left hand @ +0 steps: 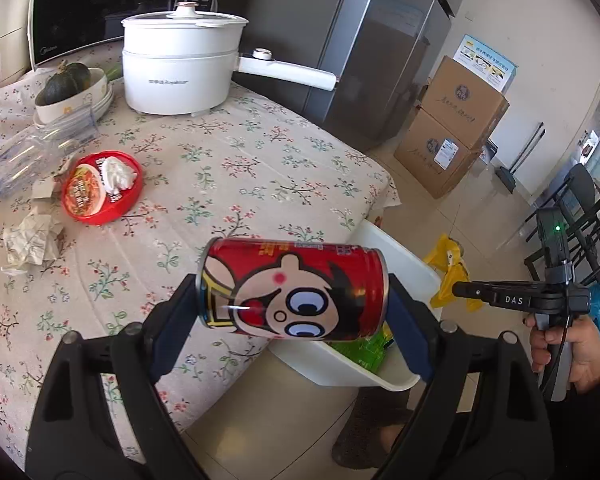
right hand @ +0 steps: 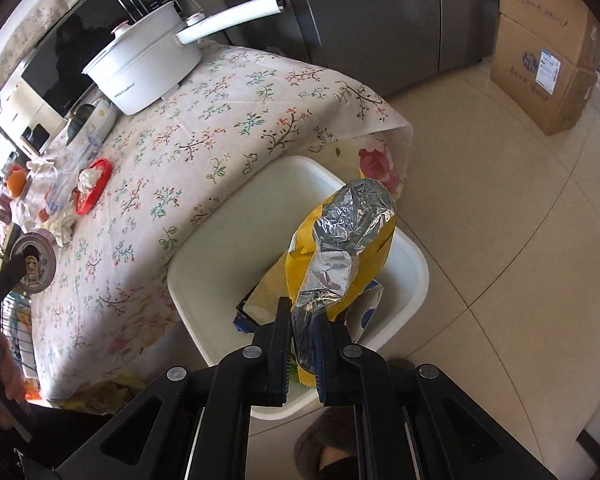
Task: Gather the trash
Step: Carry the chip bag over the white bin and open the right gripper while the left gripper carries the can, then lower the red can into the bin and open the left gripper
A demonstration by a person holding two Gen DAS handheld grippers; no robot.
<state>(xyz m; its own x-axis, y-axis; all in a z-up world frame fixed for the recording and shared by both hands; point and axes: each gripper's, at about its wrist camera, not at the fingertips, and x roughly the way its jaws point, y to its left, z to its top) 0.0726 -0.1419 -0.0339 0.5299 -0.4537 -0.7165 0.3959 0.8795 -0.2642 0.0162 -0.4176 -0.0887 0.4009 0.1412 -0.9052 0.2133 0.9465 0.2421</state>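
While the left gripper [left hand: 292, 300] clamps the red can [left hand: 294, 290] sideways between its fingers, end to end, the can sits over the desk [left hand: 228, 168] edge beside the white bin [right hand: 414, 280]. The right gripper [right hand: 305, 320] has its fingers pinched on a yellow snack bag [right hand: 340, 240] (foil lining showing) above that bin.

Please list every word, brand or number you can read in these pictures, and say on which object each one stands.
"DAS": on the right gripper.
"Royalstar": on the white pot, after blurred characters.
Too small or blurred: red can, red lid, cardboard boxes, microwave keypad, poster.
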